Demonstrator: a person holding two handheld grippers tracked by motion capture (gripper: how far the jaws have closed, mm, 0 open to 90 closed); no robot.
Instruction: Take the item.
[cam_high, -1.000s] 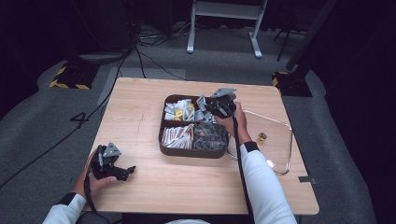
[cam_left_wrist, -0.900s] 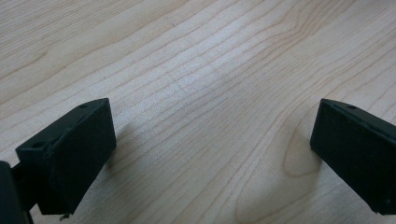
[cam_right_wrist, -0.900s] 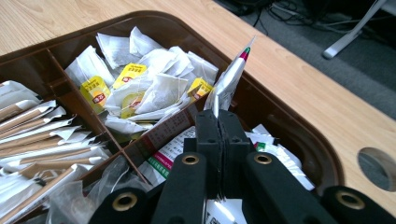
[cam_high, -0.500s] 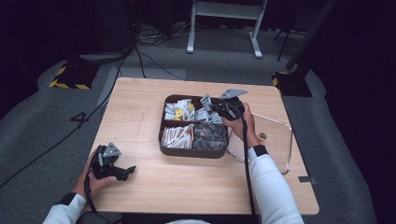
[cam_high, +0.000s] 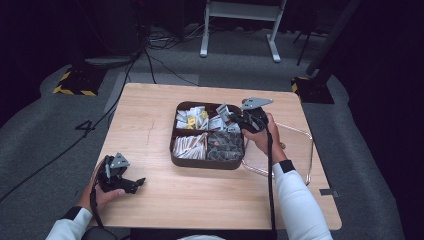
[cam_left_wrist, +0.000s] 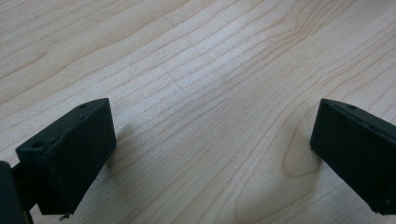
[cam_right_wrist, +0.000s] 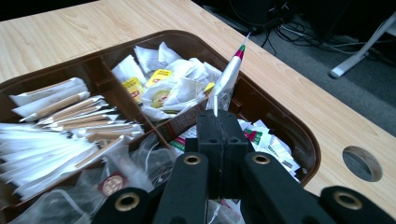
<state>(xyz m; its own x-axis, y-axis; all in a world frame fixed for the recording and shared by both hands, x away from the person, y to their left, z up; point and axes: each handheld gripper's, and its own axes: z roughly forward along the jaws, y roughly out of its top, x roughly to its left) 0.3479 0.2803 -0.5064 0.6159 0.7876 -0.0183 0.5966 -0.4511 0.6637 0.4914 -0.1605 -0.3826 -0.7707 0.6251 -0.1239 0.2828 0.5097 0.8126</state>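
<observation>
Two grippers are in our hands at the wooden table (cam_high: 150, 125). We hold the right gripper (cam_right_wrist: 217, 122) over the brown divided tray (cam_high: 205, 162), and its jaws are pressed together on the lower edge of a white sachet (cam_right_wrist: 227, 79) with a red and green tip. That sachet stands up from between the jaw tips, tilted away from them, and hangs clear above the tray's contents. In the high view the same sachet (cam_high: 222, 111) shows just beyond the right gripper (cam_high: 234, 116), above the tray's far right compartment.

Below the closed jaws, in the right gripper view, lie more white packets with red and green print (cam_right_wrist: 266, 140). Ahead of the jaws and slightly to their left sits a compartment of crumpled white sachets with yellow labels (cam_right_wrist: 163, 81). Further to their left are long paper sticks (cam_right_wrist: 65, 126), white and brown, stacked in their own section. Nearest the camera, left of the jaws, lie clear wrapped bags (cam_right_wrist: 112, 186). To the right of the jaws, beyond the tray rim, we see a round hole (cam_right_wrist: 362, 163) in the tabletop.

Our left gripper (cam_high: 131, 184) rests low on the table, well apart from the tray. Its jaws stand wide apart with bare wood grain between them and nothing held.
</observation>
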